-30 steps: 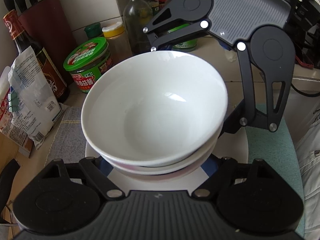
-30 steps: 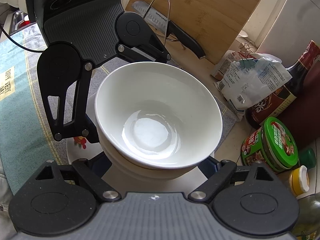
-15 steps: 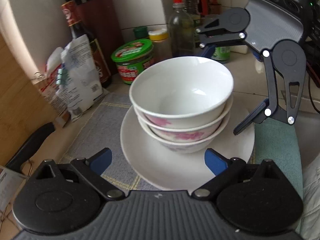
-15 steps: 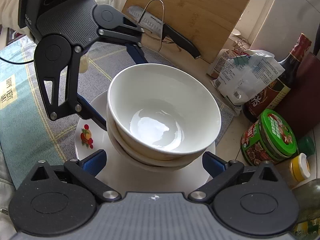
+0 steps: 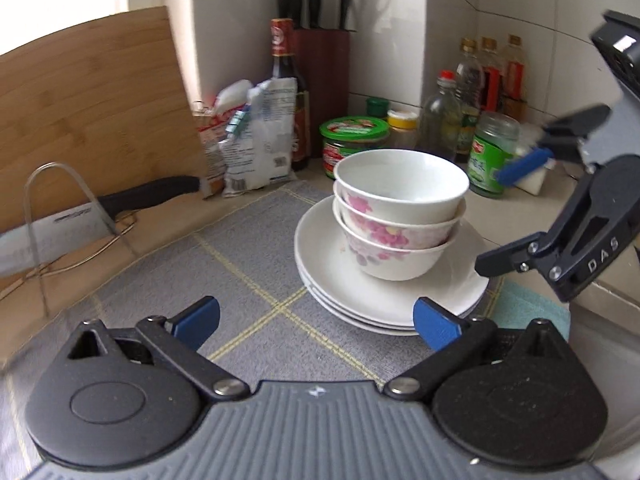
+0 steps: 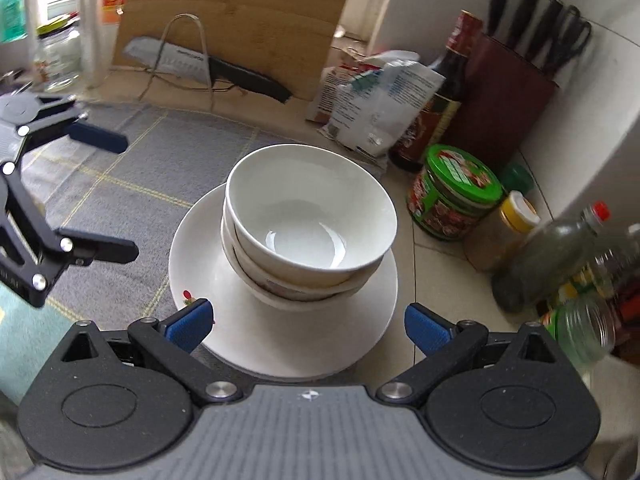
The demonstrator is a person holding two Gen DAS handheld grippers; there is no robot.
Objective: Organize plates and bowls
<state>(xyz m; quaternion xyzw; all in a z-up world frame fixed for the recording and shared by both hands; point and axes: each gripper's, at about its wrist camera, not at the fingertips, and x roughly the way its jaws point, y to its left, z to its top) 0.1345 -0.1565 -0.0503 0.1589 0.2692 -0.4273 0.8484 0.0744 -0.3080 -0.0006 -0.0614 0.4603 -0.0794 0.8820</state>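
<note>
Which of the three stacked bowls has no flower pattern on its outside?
The top bowl is plain white outside. The middle bowl and the bottom bowl, nested under it on the plates, both show pink flowers on their sides.

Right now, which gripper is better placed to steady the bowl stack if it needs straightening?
Probably the right gripper: its open jaws frame the bowl stack centrally, while the left gripper, still opening, sits off to one side.

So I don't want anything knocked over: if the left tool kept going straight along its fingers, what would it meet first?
Probably the grey mat, just left of the stacked plates; depth is unclear. The left tool holds nothing, its jaws opening.
</note>
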